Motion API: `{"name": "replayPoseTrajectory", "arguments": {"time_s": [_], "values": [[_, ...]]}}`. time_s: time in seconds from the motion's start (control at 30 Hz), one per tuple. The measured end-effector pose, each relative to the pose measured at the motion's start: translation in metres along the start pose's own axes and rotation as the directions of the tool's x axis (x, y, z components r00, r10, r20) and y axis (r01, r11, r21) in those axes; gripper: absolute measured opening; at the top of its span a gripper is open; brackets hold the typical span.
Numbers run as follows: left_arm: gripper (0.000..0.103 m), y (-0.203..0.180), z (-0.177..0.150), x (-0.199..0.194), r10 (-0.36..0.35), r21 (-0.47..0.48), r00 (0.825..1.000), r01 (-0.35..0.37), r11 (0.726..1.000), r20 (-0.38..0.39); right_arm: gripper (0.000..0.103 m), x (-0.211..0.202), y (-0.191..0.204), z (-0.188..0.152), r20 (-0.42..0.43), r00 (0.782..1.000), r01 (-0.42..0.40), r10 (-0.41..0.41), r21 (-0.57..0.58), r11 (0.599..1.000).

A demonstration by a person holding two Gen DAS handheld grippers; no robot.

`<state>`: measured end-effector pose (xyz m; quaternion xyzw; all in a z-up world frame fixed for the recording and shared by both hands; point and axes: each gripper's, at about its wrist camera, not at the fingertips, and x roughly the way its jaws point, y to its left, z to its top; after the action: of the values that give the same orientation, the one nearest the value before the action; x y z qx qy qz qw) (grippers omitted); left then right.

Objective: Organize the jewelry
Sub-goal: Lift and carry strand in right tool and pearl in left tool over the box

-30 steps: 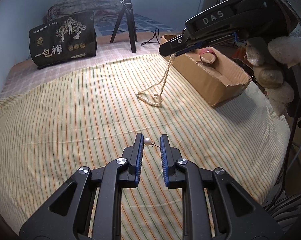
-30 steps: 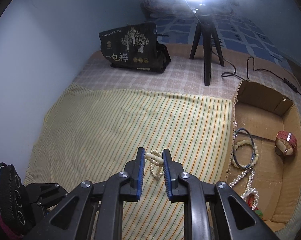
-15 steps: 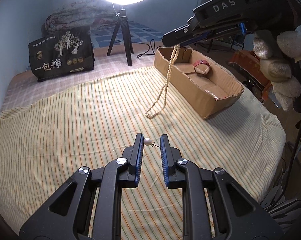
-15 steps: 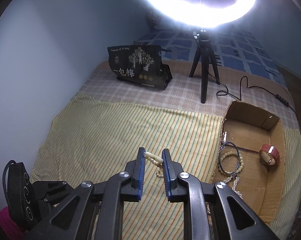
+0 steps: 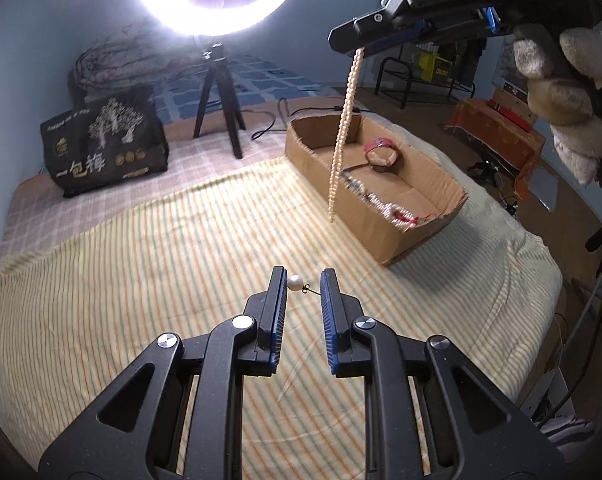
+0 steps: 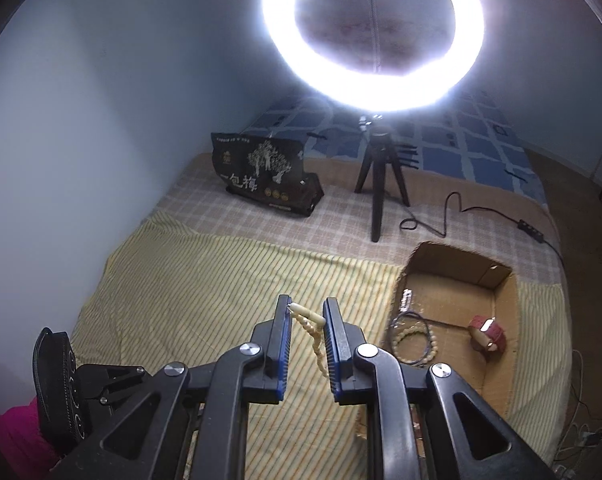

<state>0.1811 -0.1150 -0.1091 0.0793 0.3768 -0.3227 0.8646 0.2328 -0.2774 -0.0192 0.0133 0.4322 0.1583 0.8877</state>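
The right gripper (image 6: 307,318) clamps a bead necklace (image 5: 343,128) by its clasp end — the strand dangles free above the striped cloth (image 5: 121,280), just beside the near wall of the cardboard box (image 5: 385,236). The left gripper (image 5: 304,286) pinches a pearl earring (image 5: 295,282) across its post. To land it well, carry the strand over the box wall, lower until the beads pool, then release. Inside the box already: a red watch (image 6: 487,330) and bracelets (image 6: 413,340) — aim for bare cardboard. The ring light (image 6: 373,32) on its tripod and a black bag (image 6: 263,178) sit toward the far edge of the bed, clear of the path.
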Motion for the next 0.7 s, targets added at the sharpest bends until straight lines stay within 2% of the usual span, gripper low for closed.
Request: {"name": "replayPoseTrajectory", "arguments": {"time_s": [0.33, 0.7], "values": [[0.016, -0.027, 0.042, 0.014, -0.051, 0.032, 0.998, 0.05, 0.998, 0.03, 0.014, -0.035, -0.043, 0.009, 0.049, 0.996, 0.07, -0.071, 0.032, 0.997], [0.016, -0.07, 0.072, 0.055, -0.115, 0.069, 0.993, 0.113, 0.991, 0.022, 0.014, -0.027, -0.106, 0.002, 0.019, 0.991, 0.127, -0.13, 0.094, 0.987]]}}
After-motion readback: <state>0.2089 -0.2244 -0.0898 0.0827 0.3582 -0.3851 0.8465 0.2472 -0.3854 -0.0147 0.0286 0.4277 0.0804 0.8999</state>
